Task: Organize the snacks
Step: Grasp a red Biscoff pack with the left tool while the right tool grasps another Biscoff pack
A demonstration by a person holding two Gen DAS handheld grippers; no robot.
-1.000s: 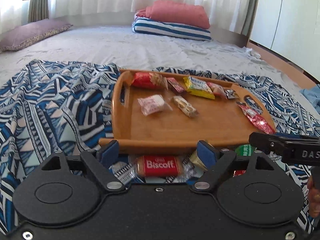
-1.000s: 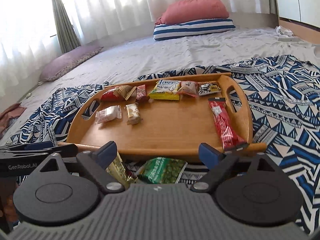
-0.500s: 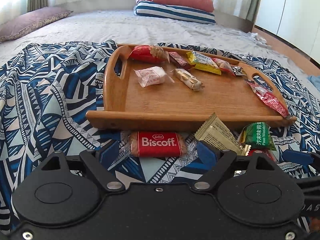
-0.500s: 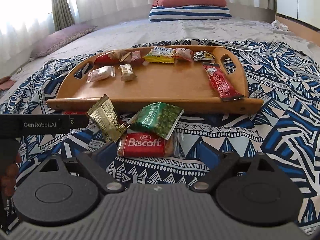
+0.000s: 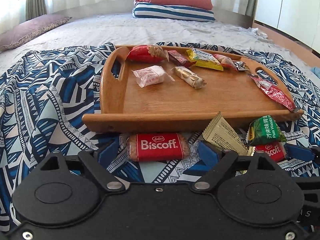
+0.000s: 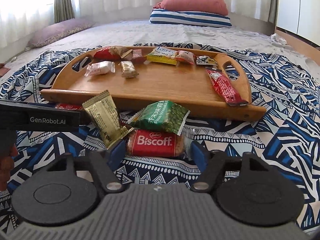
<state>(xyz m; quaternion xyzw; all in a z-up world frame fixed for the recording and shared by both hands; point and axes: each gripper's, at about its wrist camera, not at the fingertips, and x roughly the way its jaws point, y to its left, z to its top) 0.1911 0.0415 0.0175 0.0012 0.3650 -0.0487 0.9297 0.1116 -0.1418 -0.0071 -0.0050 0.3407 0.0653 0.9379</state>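
A wooden tray (image 5: 120,120) (image 6: 180,104) on the patterned cloth holds several wrapped snacks. In front of it lie two red Biscoff packs, a gold packet (image 5: 224,138) (image 6: 104,116) and a green wasabi peas packet (image 5: 264,131) (image 6: 160,118). My left gripper (image 5: 158,152) is open, its blue pads on either side of one Biscoff pack (image 5: 158,147). My right gripper (image 6: 157,153) is open around the other Biscoff pack (image 6: 155,143), which lies partly under the green packet. The left gripper's body (image 6: 40,118) shows in the right wrist view.
The blue and white patterned cloth (image 5: 50,100) covers the near part of a grey bed. A striped pillow with a pink one on top (image 5: 174,10) lies at the far end, a purple pillow (image 5: 30,30) at far left. White wardrobe doors (image 5: 296,10) stand at right.
Both grippers have drawn back from the tray edge and dropped lower. The loose snacks in front of the tray have come into view, and each gripper now brackets a Biscoff pack.
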